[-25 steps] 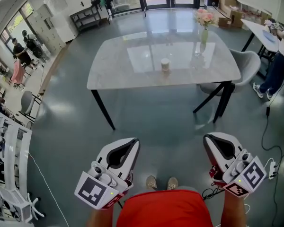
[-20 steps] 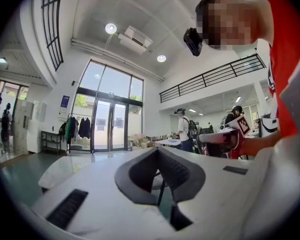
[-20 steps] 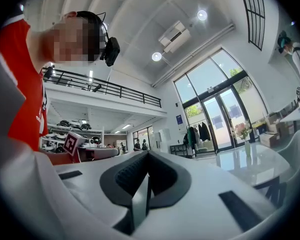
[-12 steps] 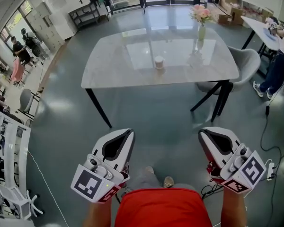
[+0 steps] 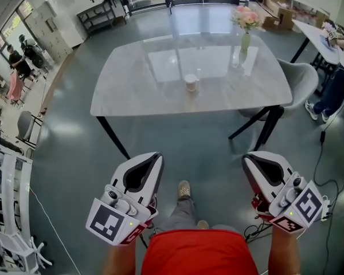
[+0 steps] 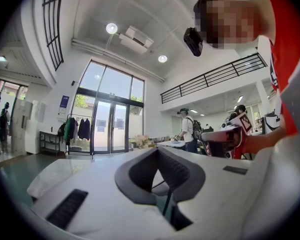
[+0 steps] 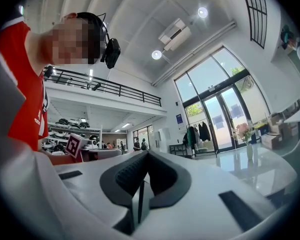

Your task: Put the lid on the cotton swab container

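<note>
A small round cotton swab container (image 5: 191, 83) stands near the middle of a pale marble table (image 5: 132, 96) ahead of me; a lid apart from it I cannot make out at this distance. Both grippers hang low in front of my red shirt, well short of the table. My left gripper (image 5: 156, 157) is shut with nothing between its jaws, which meet tip to tip in the left gripper view (image 6: 158, 150). My right gripper (image 5: 249, 159) is also shut and empty, as the right gripper view (image 7: 146, 154) shows.
A vase of pink flowers (image 5: 246, 26) stands at the table's far right. A grey chair (image 5: 301, 79) sits by the right end. A person (image 5: 339, 67) stands at a white desk on the right. Cables (image 5: 324, 188) lie on the floor. Racks (image 5: 8, 211) line the left.
The table and container have slid lower and nearer in the head view as I walk towards them. Both grippers keep their pose, shut.
</note>
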A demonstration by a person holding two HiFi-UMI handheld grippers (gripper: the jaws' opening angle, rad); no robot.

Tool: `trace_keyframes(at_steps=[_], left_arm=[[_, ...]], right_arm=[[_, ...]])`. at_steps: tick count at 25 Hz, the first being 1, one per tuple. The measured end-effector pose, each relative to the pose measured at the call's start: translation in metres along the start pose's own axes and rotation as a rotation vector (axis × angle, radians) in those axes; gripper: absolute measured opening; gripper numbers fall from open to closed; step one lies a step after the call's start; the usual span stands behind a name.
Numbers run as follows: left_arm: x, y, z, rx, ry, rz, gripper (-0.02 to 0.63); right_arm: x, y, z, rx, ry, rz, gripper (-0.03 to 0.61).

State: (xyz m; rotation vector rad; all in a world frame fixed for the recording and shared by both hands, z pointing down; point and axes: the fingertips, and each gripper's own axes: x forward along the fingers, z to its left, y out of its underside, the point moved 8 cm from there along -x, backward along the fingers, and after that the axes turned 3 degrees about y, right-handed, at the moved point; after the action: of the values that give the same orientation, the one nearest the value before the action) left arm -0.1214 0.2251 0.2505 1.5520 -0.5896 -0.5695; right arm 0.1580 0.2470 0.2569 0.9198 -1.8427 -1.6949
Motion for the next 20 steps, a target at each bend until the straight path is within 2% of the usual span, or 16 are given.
trace_keyframes(at_steps=[4, 9, 14, 20], left_arm=[[0.026, 0.001, 0.038, 0.020, 0.007, 0.003, 0.011], [0.052, -0.003, 0.089, 0.053, 0.049, 0.051, 0.011], [0.082, 0.006, 0.131, 0.052, 0.086, 0.061, 0.011], [0.109, 0.017, 0.171, 0.033, 0.129, 0.094, 0.011]], right_arm=[[0.035, -0.001, -0.023, -0.001, 0.016, 0.007, 0.018], [0.085, -0.005, -0.047, 0.015, 0.034, 0.002, 0.018], [0.126, -0.004, -0.071, 0.003, 0.048, -0.006, 0.018], [0.157, -0.001, -0.099, 0.008, 0.111, 0.018, 0.018]])
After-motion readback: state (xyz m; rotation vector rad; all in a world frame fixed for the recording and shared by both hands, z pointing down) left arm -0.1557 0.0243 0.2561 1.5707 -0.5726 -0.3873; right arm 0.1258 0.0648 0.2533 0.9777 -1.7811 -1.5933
